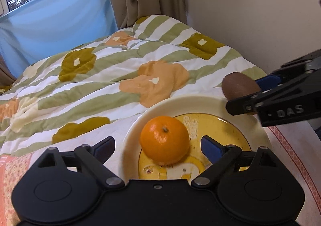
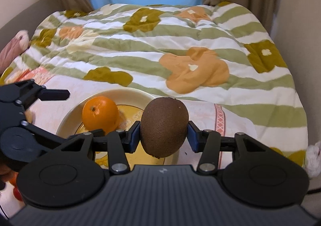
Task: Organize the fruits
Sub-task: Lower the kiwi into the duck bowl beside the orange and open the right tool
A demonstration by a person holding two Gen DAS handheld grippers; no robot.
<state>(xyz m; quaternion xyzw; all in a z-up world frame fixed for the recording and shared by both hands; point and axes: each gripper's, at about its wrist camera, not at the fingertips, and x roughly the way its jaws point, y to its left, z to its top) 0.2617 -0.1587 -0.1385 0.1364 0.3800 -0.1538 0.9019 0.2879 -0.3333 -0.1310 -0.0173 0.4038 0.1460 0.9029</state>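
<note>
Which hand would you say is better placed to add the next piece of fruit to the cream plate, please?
The right. The right gripper is clamped on the fuzzy brown kiwi by the round cream plate. The left gripper stands open and empty around the round orange mandarin lying on the plate.

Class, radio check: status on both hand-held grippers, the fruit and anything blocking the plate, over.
Left hand-held gripper open, orange resting on plate between its fingers. Right hand-held gripper shut on kiwi, at plate's edge. Nothing in the way.

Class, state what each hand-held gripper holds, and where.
Right hand-held gripper: kiwi, clamped across its sides. Left hand-held gripper: nothing.
</note>
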